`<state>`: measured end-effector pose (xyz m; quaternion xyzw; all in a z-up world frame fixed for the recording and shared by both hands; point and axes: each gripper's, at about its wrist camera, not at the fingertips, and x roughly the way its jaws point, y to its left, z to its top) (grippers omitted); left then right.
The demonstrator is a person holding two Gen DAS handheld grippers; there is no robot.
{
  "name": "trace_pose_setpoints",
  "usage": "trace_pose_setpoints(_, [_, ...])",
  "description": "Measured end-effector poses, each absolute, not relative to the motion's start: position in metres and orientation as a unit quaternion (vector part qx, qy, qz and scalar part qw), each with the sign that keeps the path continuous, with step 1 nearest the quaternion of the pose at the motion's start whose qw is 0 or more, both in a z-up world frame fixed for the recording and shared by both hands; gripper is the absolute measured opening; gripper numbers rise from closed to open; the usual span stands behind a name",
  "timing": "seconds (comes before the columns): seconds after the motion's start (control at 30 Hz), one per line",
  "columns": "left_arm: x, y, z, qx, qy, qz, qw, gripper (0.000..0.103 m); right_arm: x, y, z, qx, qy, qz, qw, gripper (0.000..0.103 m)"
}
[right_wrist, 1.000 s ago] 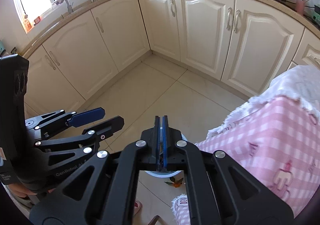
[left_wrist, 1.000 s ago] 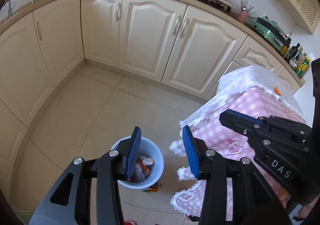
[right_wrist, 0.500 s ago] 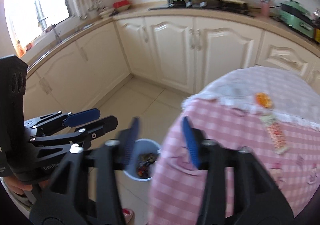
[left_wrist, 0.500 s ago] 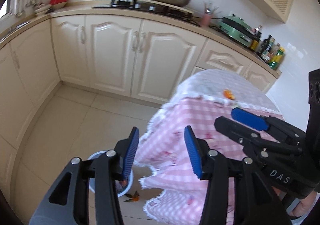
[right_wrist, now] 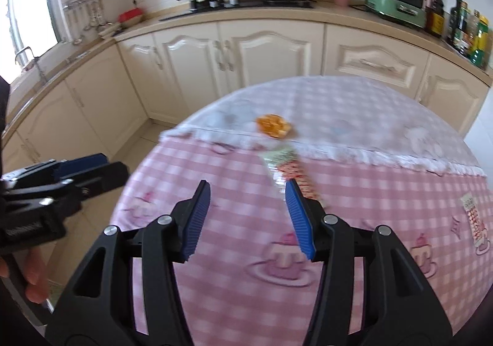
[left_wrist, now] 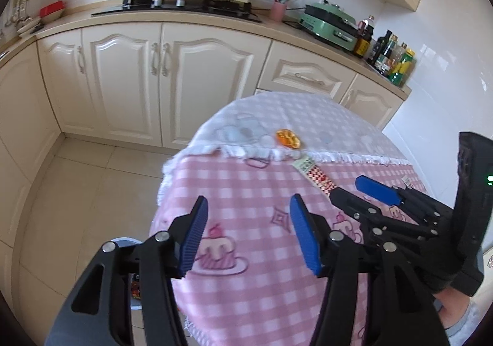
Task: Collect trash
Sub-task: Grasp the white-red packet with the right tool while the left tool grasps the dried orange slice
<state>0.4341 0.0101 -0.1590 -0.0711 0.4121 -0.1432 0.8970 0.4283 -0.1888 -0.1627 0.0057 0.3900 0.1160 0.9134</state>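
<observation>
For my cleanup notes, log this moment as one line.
left hand-held gripper: opening, empty | right hand-held gripper: opening, empty | on table: orange peel, wrapper | bin: floor

No readable text; wrapper (left_wrist: 314, 174) and bottle (left_wrist: 362, 45) labels too blurred.

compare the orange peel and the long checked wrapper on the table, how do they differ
The orange peel is small, rounded and bright orange; the long red-and-white checked wrapper is a flat, narrow strip. The peel lies on the pale cloth, the wrapper mostly on the pink checked cloth nearer the camera. Both lie loose, untouched by either tool.
</observation>
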Motion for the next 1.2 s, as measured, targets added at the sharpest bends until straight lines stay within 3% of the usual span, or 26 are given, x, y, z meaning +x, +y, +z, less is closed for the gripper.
trace_pose_setpoints(0.5, [0.474, -0.019, -0.176, -0.054, 0.428, -0.150, 0.890, 0.054, 0.470, -0.205, -0.208, -0.025, 0.427, 0.133, 0.894, 0.051])
trace_pose_setpoints(0.53, [0.477, -0.022, -0.176, -0.053, 0.427, -0.152, 0.890, 0.054, 0.472, -0.205, -0.208, -0.033, 0.427, 0.135, 0.894, 0.047])
trace_pose_setpoints(0.57, [0.481, -0.025, -0.176, -0.052, 0.427, -0.154, 0.889, 0.054, 0.472, -0.204, -0.208, -0.043, 0.425, 0.134, 0.894, 0.035])
trace_pose_setpoints(0.7, [0.496, -0.035, -0.180, -0.049, 0.431, -0.161, 0.886, 0.054, 0.473, -0.204, -0.207, -0.056, 0.421, 0.141, 0.894, 0.030])
trace_pose_setpoints(0.77, [0.504, -0.043, -0.183, -0.044, 0.432, -0.164, 0.886, 0.054, 0.473, -0.208, -0.207, -0.052, 0.420, 0.146, 0.894, 0.022])
trace_pose_setpoints(1.2, [0.548, -0.092, -0.199, -0.026, 0.434, -0.173, 0.884, 0.054, 0.468, -0.256, -0.196, -0.001, 0.397, 0.107, 0.912, 0.016])
